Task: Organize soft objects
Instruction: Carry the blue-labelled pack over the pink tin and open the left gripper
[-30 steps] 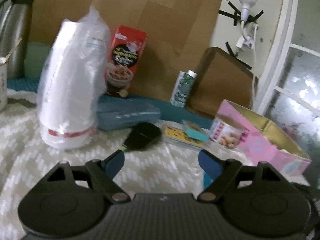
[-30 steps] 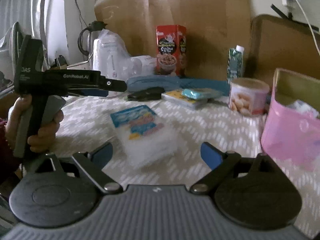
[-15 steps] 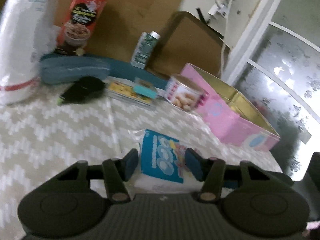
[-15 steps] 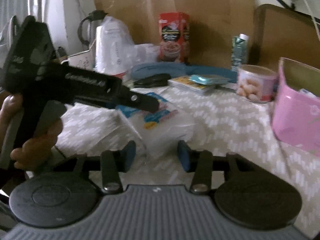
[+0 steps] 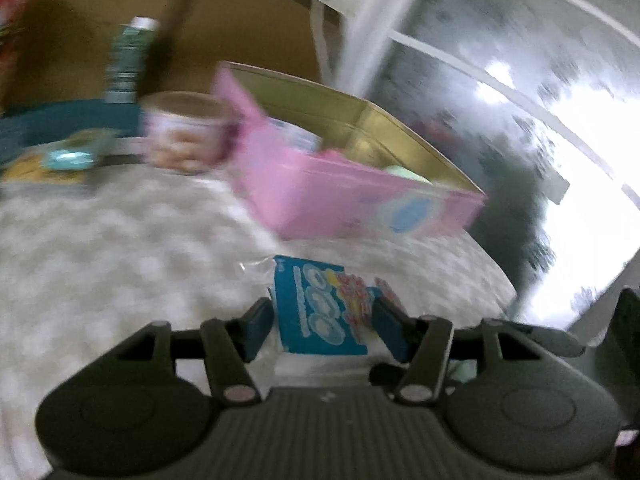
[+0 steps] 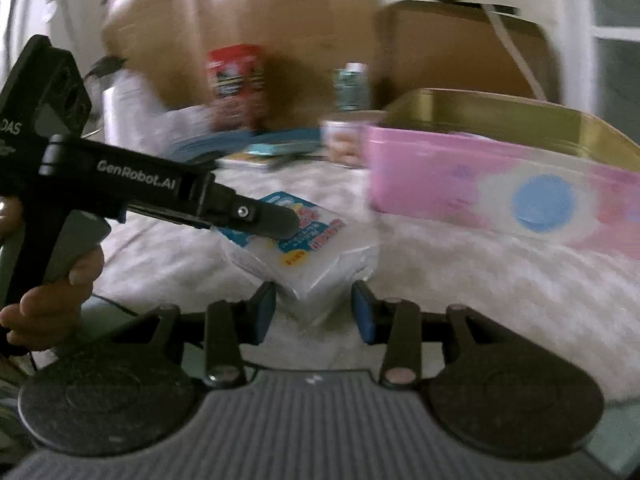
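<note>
Both my grippers now carry the soft packet (image 6: 308, 248), a clear bag of white pads with a blue printed label, toward the pink tin (image 6: 500, 192) at right of frame; a second ago it lay flat on the cloth with both sets of jaws standing wide, and since then both pairs have been closing around it, the left easing back a touch at the last. In the left wrist view the left gripper (image 5: 320, 326) clasps the label end, blue pads pressed to either side; in the right wrist view the right gripper (image 6: 314, 310) pinches the packet's near corner, while the left tool reaches in from the left edge, held by a hand (image 6: 52, 292), to hold the far end. I judge the pick-up done and the drop into the tin next; the tin stands open, gold inside, with a few soft items already in it, just beyond the packet. The surface is a chevron-patterned cloth (image 5: 100, 240), pale grey and white; behind it, blurred, a snack can (image 5: 188, 136), a small bottle (image 5: 128, 60), cardboard sheets against the wall, and frosted glass panes at upper right.
</note>
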Demonstrator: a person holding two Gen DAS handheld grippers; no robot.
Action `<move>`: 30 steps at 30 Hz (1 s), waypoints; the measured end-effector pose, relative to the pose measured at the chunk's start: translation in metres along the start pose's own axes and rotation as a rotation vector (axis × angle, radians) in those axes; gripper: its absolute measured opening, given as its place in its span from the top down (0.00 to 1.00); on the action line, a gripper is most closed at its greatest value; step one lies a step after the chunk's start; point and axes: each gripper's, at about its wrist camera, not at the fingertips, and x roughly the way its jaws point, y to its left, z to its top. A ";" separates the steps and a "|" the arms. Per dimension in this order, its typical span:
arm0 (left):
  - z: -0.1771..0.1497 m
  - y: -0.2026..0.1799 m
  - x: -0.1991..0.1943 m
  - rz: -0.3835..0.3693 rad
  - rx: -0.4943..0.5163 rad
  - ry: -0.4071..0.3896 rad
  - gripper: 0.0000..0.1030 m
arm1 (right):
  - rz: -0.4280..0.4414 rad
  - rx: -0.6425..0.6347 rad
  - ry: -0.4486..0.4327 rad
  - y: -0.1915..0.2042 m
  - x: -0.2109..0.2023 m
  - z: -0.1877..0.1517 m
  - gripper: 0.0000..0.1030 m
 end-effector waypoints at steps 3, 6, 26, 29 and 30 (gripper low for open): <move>0.006 -0.030 0.027 -0.028 0.076 0.034 0.44 | -0.068 0.051 -0.012 -0.024 -0.013 -0.007 0.57; 0.013 -0.057 0.053 -0.064 0.133 0.071 0.44 | -0.131 0.098 -0.025 -0.046 -0.025 -0.014 0.57; 0.067 -0.119 0.049 -0.093 0.311 -0.096 0.37 | -0.289 0.043 -0.344 -0.084 -0.070 -0.012 0.51; 0.091 -0.124 0.064 -0.037 0.331 -0.144 0.28 | -0.319 0.015 -0.376 -0.088 -0.059 0.014 0.51; 0.098 -0.124 0.072 -0.011 0.329 -0.151 0.18 | -0.324 0.011 -0.383 -0.091 -0.052 0.022 0.51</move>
